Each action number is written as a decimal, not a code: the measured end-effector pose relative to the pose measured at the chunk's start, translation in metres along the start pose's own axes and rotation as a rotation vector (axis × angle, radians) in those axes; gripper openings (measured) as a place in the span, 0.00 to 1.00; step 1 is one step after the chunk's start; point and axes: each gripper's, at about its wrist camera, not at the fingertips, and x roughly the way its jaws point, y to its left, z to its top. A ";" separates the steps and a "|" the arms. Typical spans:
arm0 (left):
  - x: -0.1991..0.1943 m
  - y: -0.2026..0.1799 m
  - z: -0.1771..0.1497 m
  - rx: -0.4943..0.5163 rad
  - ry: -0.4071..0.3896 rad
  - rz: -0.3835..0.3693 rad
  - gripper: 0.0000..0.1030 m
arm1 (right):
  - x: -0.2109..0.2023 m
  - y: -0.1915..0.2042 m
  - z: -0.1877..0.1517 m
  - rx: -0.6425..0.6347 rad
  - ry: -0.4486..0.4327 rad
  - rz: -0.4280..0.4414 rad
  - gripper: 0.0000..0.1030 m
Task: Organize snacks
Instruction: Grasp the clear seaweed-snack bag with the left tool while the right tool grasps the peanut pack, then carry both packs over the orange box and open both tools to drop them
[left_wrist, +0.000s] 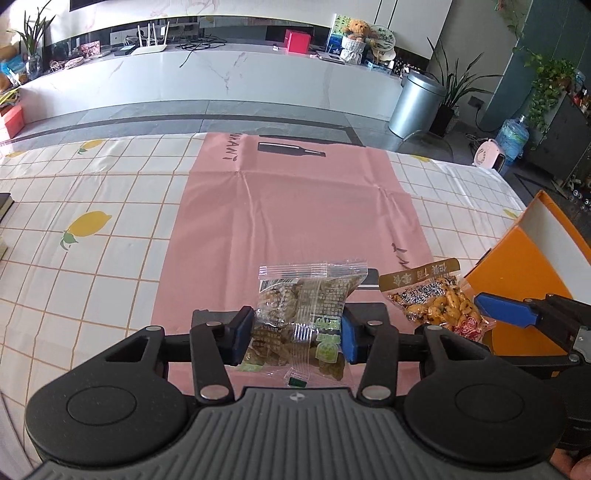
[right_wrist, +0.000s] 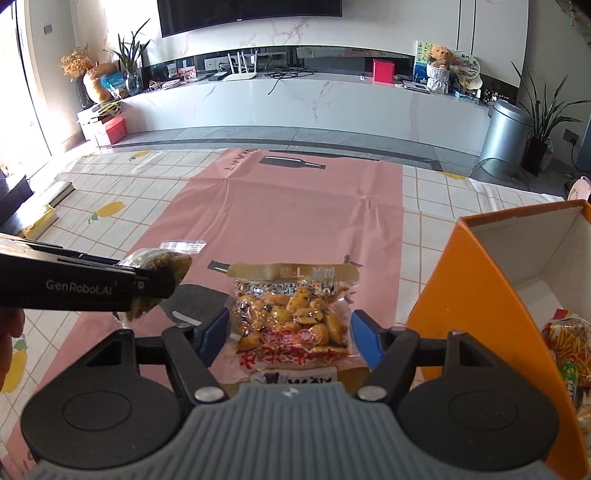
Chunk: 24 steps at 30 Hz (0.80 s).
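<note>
Left wrist view: the left gripper has its jaws about half closed on a clear packet of greenish-brown sweets, the blue pads pressing its two sides, so the packet hangs clear of the pink mat. The right gripper holds a peanut packet the same way, jaws a little wider because the packet is broader. Each packet is pinched by its edges, probably to keep the contents uncrushed and the sealed top free.

Both packets are in the air above the mat, side by side, the peanuts nearer the orange box that stands open at the right. Another snack bag already lies inside, so the box looks like the place they are meant to go.

Both grippers point steeply down and forward over the table, close together, the left just beside the right.
</note>
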 end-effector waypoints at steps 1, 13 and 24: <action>-0.006 -0.003 0.000 -0.002 -0.010 -0.006 0.52 | -0.008 -0.001 0.000 0.002 -0.006 0.000 0.67; -0.066 -0.071 -0.001 0.019 -0.070 -0.142 0.52 | -0.116 -0.051 -0.004 0.078 -0.073 -0.047 0.67; -0.072 -0.177 0.000 0.173 -0.053 -0.255 0.52 | -0.185 -0.136 -0.024 0.107 -0.074 -0.150 0.67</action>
